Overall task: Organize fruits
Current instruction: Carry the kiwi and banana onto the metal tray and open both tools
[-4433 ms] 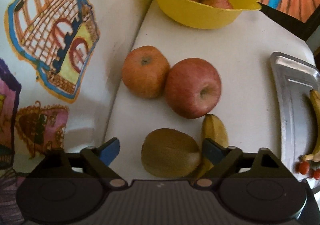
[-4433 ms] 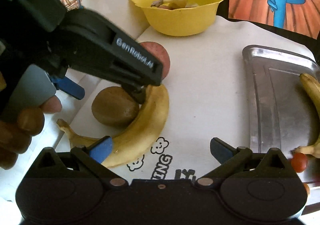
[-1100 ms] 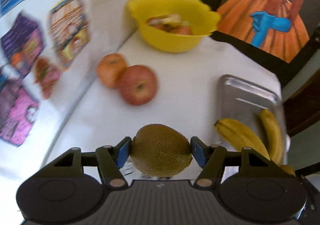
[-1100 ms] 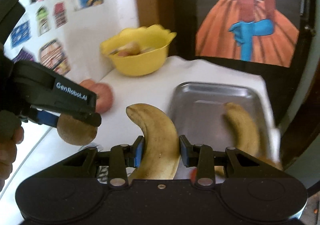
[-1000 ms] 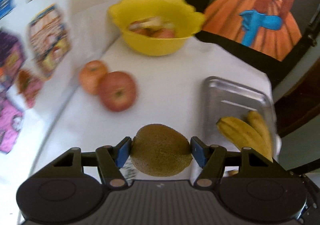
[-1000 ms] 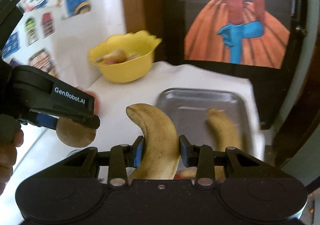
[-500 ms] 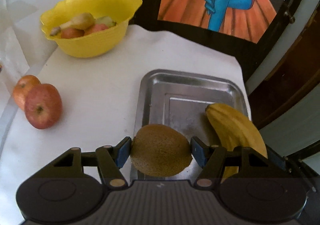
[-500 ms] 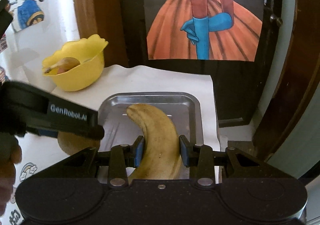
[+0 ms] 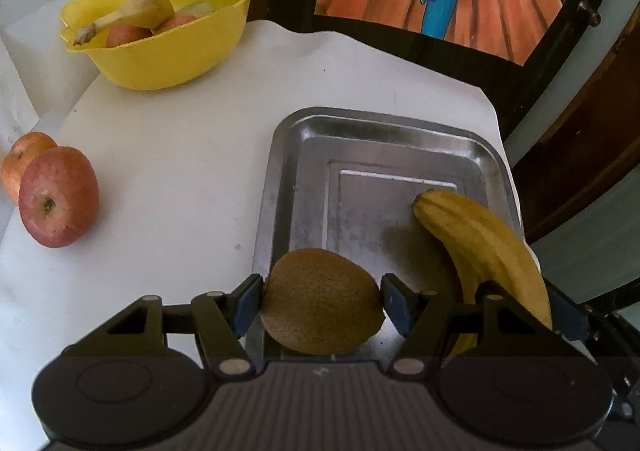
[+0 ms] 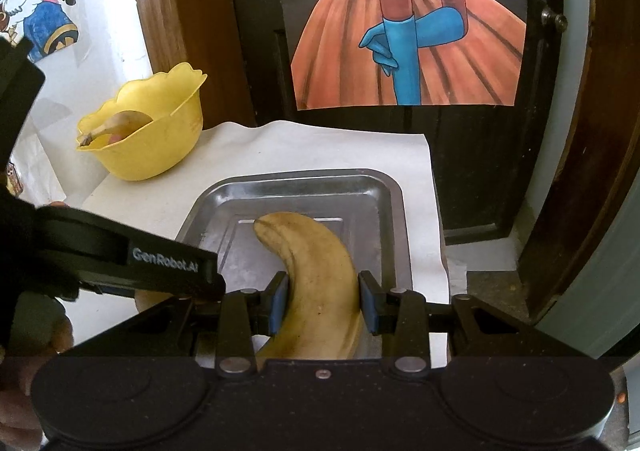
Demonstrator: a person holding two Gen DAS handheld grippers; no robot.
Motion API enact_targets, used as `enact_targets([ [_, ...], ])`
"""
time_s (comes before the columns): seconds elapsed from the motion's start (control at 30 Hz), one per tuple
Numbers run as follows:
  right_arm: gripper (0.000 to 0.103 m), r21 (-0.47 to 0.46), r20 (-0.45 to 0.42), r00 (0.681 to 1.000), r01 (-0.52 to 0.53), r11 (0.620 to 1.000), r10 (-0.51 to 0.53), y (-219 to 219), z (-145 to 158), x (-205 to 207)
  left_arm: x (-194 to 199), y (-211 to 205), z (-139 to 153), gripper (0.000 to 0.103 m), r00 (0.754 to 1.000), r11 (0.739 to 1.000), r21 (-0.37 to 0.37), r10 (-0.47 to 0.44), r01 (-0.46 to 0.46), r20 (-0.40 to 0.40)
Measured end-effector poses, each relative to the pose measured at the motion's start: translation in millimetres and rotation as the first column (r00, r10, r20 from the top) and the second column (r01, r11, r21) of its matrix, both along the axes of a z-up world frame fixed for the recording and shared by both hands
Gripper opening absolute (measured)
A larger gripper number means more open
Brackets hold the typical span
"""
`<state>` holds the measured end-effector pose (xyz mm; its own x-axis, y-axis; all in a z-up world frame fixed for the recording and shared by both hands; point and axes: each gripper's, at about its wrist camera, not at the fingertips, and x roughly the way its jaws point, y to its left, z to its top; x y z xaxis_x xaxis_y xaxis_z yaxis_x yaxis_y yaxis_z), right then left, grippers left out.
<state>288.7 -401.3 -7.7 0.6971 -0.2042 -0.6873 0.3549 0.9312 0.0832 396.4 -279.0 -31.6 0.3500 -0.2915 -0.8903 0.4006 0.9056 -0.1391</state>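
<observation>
Both tools now over the steel tray (image 9: 384, 131), off the bench: left tool (image 9: 322, 309) clamps kiwi (image 9: 320, 311) above near-left corner; right tool (image 10: 322, 303) clamps banana (image 10: 316, 283), long axis pointing ahead down the tray.

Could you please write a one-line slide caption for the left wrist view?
Left gripper holds a kiwi over the metal tray; two apples wait beside a yellow bowl.

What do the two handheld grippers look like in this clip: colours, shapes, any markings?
Both are matte black plastic. The left gripper and right gripper each have angular linkage jaws with silver pivot pins, blue pads, and a broad ribbed base bearing two round discs. The left one's side reads GenRobot.AI in pale lettering. No cables or sleeves show.
</observation>
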Motion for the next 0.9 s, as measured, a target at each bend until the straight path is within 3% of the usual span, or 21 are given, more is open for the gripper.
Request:
enact_targets([
  [0.17,0.041,0.001,-0.007,1.000,-0.012,1.000,0.012,1.2,0.1,1.0,1.8,0.0,-0.3,0.069,1.000,1.000,0.002,0.003,-0.003,-0.004],
  [0.47,0.055,-0.005,-0.029,1.000,-0.010,1.000,0.010,10.3,-2.6,-3.6,3.5,7.8,8.0,0.072,1.000,1.000,-0.029,0.004,-0.004,0.013],
  [0.9,0.091,-0.048,-0.034,0.999,0.021,0.999,-0.023,27.7,6.8,-15.3,-3.1,39.6,34.9,0.095,0.999,0.995,-0.097,0.023,-0.018,0.049],
])
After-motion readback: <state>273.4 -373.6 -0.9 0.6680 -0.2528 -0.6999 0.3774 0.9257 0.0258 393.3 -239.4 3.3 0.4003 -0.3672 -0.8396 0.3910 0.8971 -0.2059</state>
